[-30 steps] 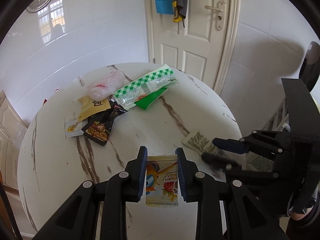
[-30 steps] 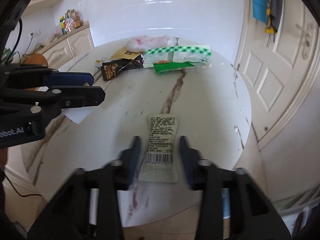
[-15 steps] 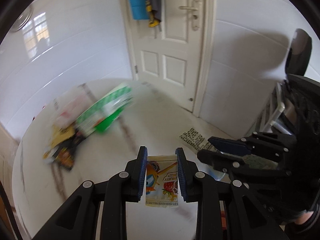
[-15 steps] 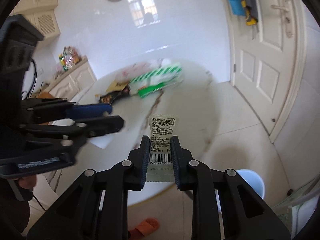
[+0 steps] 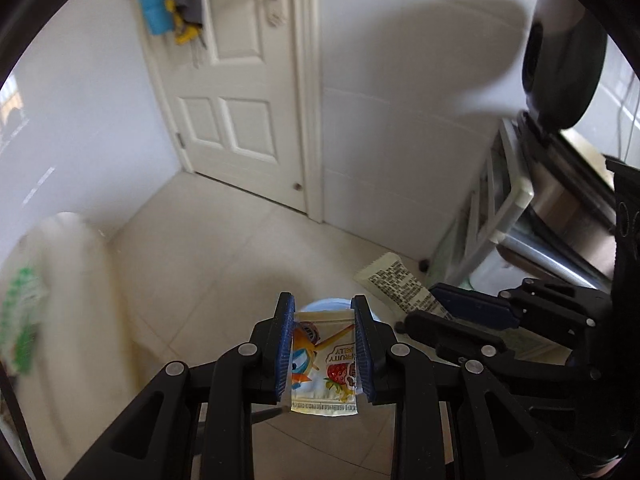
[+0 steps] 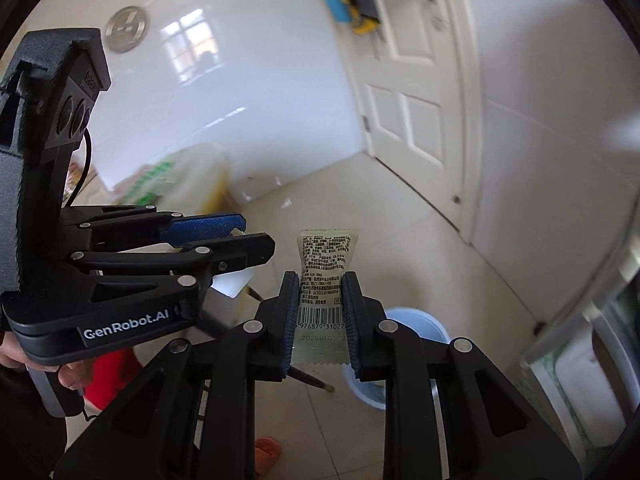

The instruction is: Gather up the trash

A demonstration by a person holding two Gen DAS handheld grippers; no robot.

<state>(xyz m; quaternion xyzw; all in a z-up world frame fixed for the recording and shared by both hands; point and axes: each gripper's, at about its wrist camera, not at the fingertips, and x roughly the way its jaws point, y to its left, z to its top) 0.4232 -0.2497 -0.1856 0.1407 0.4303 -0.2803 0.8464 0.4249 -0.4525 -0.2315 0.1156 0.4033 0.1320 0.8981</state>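
Step in hand: carrying two picked-up wrappers from the counter toward the bin; judged mid-transfer, nothing dropped yet.

- Left gripper: fingers clamped on the side edges of a jelly packet, yellow with a cartoon figure and a strawberry. The packet hangs in the air above the floor, with the bin's pale blue rim just showing behind its top edge.
- Right gripper: fingers pressed together on a pale wrapper, barcode side up, its upper half sticking out past the fingertips. It is held clear of the floor, near the left gripper and to its right.
- Blue bin: stands on the floor below and beyond the right gripper, partly hidden by the fingers; its contents cannot be told.
- Counter: blurred at the left edge of the left view, with green-checked packaging lying on it, so more trash remains to be collected.

Next move, as judged: bring each packet squarely over the bin's opening before parting the fingers. Both are light and flat and may drift sideways as they fall, so a low release over the middle suits best. Then return to the counter.
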